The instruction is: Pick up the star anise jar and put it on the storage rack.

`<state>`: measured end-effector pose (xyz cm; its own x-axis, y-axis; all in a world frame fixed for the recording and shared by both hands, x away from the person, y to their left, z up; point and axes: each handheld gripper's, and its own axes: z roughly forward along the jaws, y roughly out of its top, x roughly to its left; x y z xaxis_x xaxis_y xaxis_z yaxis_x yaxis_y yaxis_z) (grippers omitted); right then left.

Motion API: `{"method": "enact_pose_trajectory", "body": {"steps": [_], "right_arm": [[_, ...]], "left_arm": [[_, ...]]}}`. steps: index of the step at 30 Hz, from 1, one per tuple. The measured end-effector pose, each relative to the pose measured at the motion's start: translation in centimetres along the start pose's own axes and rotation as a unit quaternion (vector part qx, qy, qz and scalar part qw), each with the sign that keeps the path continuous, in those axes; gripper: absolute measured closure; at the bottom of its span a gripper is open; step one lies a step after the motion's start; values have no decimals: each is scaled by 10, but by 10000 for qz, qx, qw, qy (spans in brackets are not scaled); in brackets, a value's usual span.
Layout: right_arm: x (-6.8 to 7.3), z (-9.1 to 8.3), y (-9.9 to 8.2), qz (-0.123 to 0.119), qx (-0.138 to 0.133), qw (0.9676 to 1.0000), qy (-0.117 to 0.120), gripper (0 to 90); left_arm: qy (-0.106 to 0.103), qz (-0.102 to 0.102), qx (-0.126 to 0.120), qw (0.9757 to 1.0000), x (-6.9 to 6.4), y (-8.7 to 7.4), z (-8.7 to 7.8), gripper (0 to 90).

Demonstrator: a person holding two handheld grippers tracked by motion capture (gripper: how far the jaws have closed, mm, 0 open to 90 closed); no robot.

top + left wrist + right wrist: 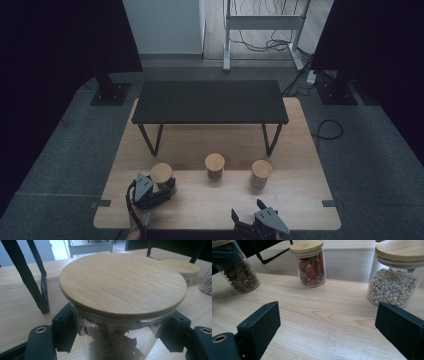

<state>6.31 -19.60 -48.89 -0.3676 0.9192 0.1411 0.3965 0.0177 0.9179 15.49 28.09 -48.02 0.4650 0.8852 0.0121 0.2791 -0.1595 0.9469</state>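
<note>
- Left gripper (162,187) clamped on the left jar (112,340), pads pressed to the glass on both sides just under the bamboo lid (122,282).
- Dark dried spices inside, star-shaped pieces among them.
- Jar upright at the left end of a row of three, near the front of the wooden table (210,207).
- Right gripper (248,216) spread wide, nothing between the pads, low over bare wood at the front edge.
- Ahead of it: middle jar (310,263) with red dried pieces, right jar (393,280) with small pale grains, both lidded and upright.
- Jars well apart from one another.
- Behind the row, a black stand (210,102) on thin legs.
</note>
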Motion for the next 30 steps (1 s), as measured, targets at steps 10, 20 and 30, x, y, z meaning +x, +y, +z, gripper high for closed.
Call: {"method": "enact_pose_trajectory", "body": {"steps": [10,20,30], "right_arm": [[0,0,0,-1,-7,10000,-1,54],[0,0,0,-6,-10,10000,-6,52],[1,0,-1,-12,-43,10000,-20,49]], "left_arm": [[-64,-73,-223,9997,2,5,-11,267],[-63,-117,-373,9992,1,10,-19,267],[-74,-103,-554,9984,1,19,-28,267]]}}
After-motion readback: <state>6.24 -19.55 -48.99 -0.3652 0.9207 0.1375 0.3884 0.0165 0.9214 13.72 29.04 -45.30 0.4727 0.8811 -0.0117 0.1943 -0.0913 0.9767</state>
